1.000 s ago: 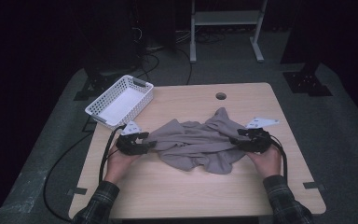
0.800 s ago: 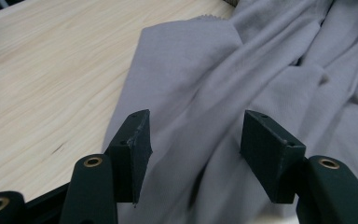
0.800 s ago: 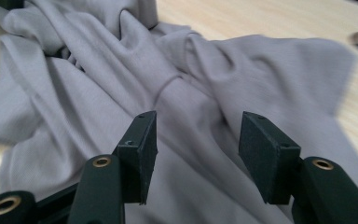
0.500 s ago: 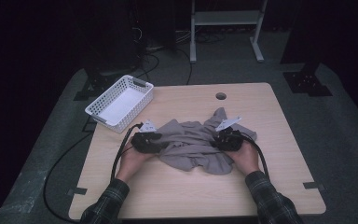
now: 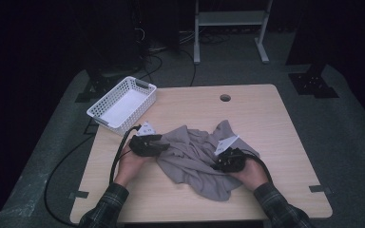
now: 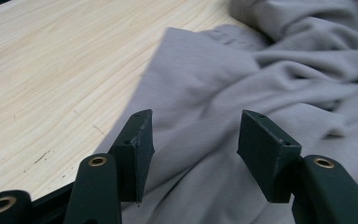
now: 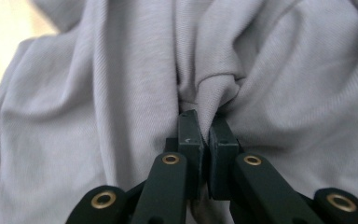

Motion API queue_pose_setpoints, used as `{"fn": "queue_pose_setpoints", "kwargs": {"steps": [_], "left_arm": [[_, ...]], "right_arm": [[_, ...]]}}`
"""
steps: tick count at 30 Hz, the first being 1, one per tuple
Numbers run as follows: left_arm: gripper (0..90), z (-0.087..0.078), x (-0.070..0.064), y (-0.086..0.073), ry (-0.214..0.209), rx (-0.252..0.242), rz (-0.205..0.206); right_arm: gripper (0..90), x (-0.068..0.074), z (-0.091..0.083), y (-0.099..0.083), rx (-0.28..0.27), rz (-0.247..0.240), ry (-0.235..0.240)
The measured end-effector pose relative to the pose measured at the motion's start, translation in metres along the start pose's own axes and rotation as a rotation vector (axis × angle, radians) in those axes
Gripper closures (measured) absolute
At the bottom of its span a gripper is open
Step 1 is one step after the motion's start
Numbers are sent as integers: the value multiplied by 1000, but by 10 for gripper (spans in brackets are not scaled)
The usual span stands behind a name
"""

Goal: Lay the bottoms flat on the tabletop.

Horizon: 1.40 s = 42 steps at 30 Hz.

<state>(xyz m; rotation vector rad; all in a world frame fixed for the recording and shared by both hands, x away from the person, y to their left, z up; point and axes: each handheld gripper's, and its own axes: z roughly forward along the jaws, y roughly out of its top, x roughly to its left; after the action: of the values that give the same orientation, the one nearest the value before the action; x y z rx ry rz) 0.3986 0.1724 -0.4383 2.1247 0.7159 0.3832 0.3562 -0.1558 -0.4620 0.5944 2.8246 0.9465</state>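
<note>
- High view: a crumpled grey knit cloth garment (image 5: pixel 197 159) lies bunched on the near middle of the pale wooden bench (image 5: pixel 266 123), folded over itself in loose ridges, with one flap pointing toward the far edge and a rounded lobe hanging toward the near edge.
- The left claw (image 5: pixel 160 141) sits at the garment's left edge, held by a hand in a plaid sleeve; from this height its jaw spacing cannot be made out.
- The right claw (image 5: pixel 217 166) rests on the garment's right part, with its cable looping around the hand behind it.
- A white perforated plastic basket (image 5: pixel 105 116) stands at the bench's far left corner, well apart from the garment; its pale floor looks bare, with nothing standing in it.
- A small round hole (image 5: pixel 225 98) pierces the bench top near the far edge.
- Left gripper view: the left claw (image 6: pixel 193 135) stands wide, its two dark jaws spread apart over a flat stretch of the grey fabric, gripping nothing. The garment's straight edge runs diagonally across bare wood grain, a detail the high view is too far off to show.
- Right gripper view: the right claw (image 7: pixel 199 135) is pinched tight on a gathered fold of the garment, the cloth puckering into radiating creases just above the jaw tips. The fine ribbed weave is plain here.
</note>
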Motion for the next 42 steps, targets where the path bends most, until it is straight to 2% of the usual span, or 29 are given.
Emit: {"fn": "queue_pose_setpoints", "kwargs": {"steps": [3, 5, 8, 11, 15, 17, 20, 21, 23, 25, 28, 31, 35, 38, 41, 42], "left_arm": [[449, 2, -3, 7, -9, -21, 6], [449, 4, -6, 14, -21, -19, 25], [453, 13, -10, 26, -41, -25, 36], [466, 24, -12, 38, -62, -28, 52], [504, 42, -14, 52, -87, -17, 64], [501, 52, -15, 57, -105, -7, 66], [497, 69, -17, 65, -135, 19, 69], [497, 74, -18, 67, -139, 27, 79], [481, 86, -21, 71, -154, 36, 70], [457, 98, -22, 74, -152, 68, 94], [437, 114, -24, 77, -166, 111, 97], [432, 124, -29, 76, -184, 134, 109], [428, 132, -35, 72, -174, 185, 145], [536, 134, -39, 70, -173, 226, 180], [675, 132, -42, 69, -189, 228, 199], [750, 132, -43, 69, -191, 222, 190]], "right_arm": [[858, 10, -6, -8, 14, -26, 21], [843, 13, -10, -13, 13, -37, 21], [683, 11, -16, -18, 4, -32, 15], [614, 6, -29, -18, -59, -2, 10], [569, -3, -49, -16, -169, 46, -61], [544, -12, -57, -16, -198, 69, -120], [502, -26, -63, -15, -233, 118, -175], [494, -31, -63, -15, -248, 129, -183], [474, -37, -62, -14, -258, 149, -194], [461, -40, -59, -11, -258, 163, -205], [435, -43, -53, -7, -259, 170, -208], [400, -43, -47, -4, -246, 163, -203], [385, -42, -42, -5, -220, 160, -203], [384, -42, -41, -6, -219, 167, -205], [382, -42, -42, -6, -222, 171, -205], [383, -42, -41, -6, -222, 172, -206]]}}
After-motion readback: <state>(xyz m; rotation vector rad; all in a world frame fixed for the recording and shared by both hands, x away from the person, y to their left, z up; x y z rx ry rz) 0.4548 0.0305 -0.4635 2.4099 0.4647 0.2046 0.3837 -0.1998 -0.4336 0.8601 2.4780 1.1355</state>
